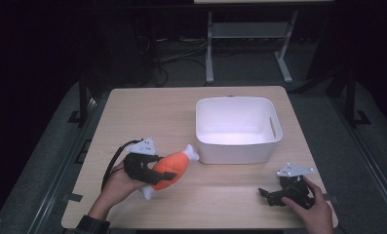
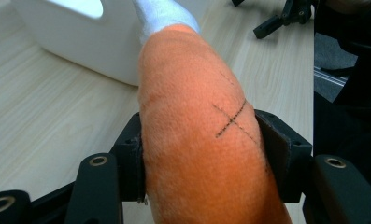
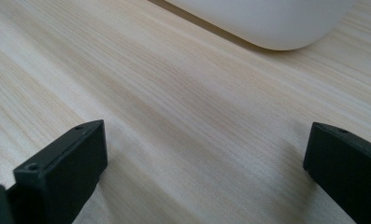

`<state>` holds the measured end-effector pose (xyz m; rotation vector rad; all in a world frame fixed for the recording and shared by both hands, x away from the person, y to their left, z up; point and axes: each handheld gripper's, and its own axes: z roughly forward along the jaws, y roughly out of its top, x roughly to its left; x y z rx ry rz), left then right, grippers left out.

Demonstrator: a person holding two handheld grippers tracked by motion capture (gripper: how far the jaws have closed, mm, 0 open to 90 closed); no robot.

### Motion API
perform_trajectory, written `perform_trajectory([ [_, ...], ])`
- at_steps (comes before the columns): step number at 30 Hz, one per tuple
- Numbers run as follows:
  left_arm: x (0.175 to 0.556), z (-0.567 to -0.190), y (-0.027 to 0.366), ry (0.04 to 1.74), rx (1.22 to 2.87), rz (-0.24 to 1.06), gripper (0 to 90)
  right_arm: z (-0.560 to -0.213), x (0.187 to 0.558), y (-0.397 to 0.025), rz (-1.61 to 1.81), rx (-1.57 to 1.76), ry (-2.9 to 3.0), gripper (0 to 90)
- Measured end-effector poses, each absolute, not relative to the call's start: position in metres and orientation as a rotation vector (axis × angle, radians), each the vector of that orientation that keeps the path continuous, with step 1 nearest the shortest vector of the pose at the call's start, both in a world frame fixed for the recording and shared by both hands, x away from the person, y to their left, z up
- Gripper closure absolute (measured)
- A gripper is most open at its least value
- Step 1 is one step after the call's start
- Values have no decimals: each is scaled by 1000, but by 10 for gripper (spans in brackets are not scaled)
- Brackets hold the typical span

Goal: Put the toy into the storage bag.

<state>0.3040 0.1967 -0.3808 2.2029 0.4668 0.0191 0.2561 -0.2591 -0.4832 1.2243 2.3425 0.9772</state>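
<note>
Item: plush drumstick (image 1: 170, 168), orange, white ends. Location: near table (image 1: 147, 105) edge, just left of white bin (image 1: 237, 129), white tip pointing at its wall.

Left gripper (image 1: 149, 169): jaws clamped across the toy's orange middle.

Right gripper (image 1: 274, 195): jaws wide apart, holding nothing, low over bare wood.

Handling: lift clear of the rim before swinging over the bin; keep the squeeze firm, plush slips.

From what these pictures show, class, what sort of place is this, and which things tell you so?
Probably a lab or workshop set up for recording handling tasks. A lone wooden table stands on a dark floor, loose cables lie behind it by a metal frame, and each hand works a black gripper.
</note>
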Motion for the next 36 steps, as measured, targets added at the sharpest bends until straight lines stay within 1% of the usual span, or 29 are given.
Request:
perform_trajectory([
  [15,312,-350,192,407,2208,61,417,-483,256,-259,979,1225,2343,0],
  [36,325,-324,181,343,2198,55,417,-483,256,-259,979,1223,2342,0],
])
